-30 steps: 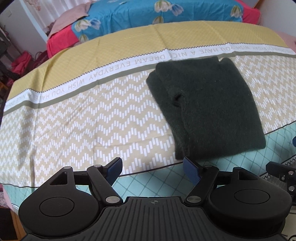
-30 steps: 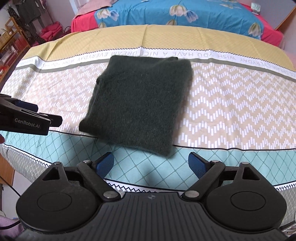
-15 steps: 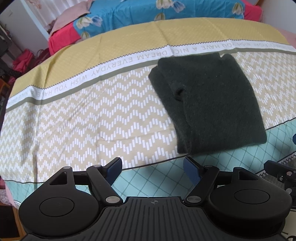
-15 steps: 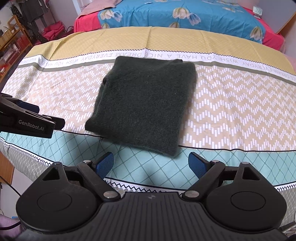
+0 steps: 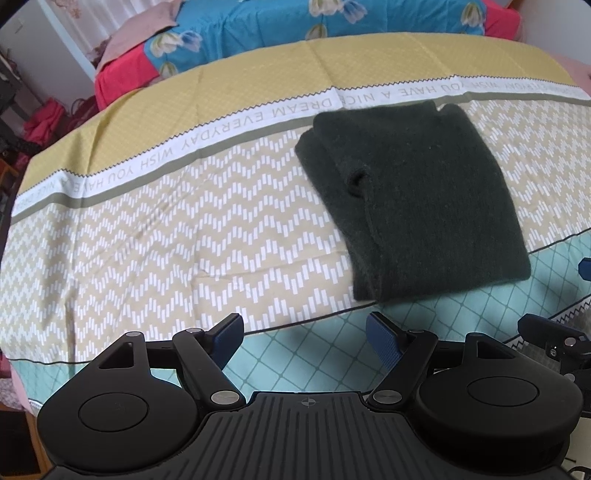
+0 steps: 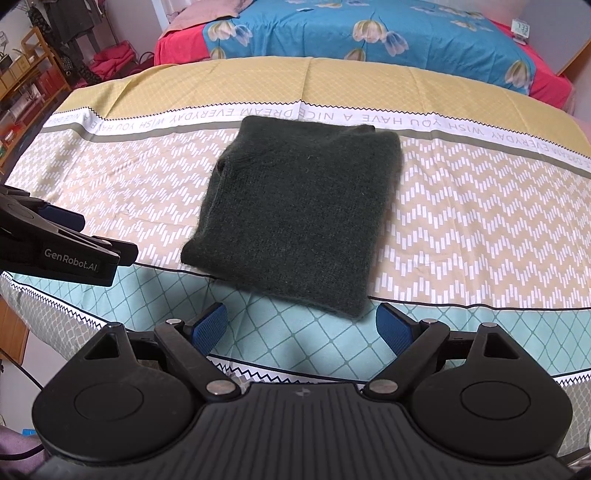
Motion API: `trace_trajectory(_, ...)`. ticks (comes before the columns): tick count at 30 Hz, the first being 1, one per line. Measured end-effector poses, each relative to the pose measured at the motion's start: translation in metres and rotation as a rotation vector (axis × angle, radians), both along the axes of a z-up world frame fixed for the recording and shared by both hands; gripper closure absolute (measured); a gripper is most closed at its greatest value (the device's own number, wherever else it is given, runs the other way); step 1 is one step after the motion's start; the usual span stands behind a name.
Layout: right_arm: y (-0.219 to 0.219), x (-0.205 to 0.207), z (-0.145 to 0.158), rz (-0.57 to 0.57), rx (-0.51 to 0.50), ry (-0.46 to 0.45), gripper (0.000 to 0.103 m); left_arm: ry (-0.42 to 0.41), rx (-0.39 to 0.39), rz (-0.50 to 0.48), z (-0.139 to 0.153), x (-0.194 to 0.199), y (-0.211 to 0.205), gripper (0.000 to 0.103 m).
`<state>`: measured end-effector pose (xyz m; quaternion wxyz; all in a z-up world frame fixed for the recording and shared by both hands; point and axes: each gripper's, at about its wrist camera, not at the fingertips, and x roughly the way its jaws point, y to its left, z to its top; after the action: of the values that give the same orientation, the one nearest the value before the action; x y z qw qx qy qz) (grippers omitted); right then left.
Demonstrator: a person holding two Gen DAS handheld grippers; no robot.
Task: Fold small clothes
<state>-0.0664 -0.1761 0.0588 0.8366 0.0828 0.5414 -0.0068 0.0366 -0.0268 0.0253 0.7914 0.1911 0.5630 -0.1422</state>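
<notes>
A dark green knitted garment (image 5: pixel 417 199) lies folded into a rough rectangle on the patterned cloth; it also shows in the right wrist view (image 6: pixel 299 210). My left gripper (image 5: pixel 304 334) is open and empty, held above the cloth's near edge, to the near left of the garment. My right gripper (image 6: pixel 301 325) is open and empty, just in front of the garment's near edge. The left gripper's body shows at the left of the right wrist view (image 6: pixel 62 243).
The cloth (image 5: pixel 147 236) has yellow, zigzag beige and teal bands and covers a table. A bed with a blue floral cover (image 6: pixel 369 29) stands behind. Shelves and red clothes (image 6: pixel 110 59) are at the far left.
Both grippers have drawn back a little from the garment and stayed open. The garment lies still.
</notes>
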Motion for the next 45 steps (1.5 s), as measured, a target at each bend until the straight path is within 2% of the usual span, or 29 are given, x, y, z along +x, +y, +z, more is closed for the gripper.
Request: trace_trajectory(45,0.012,0.017,-0.002,0.030,-0.007,0.018,0.013,0.004,-0.018,-0.019,0.001,0.007,0.003,0.000)
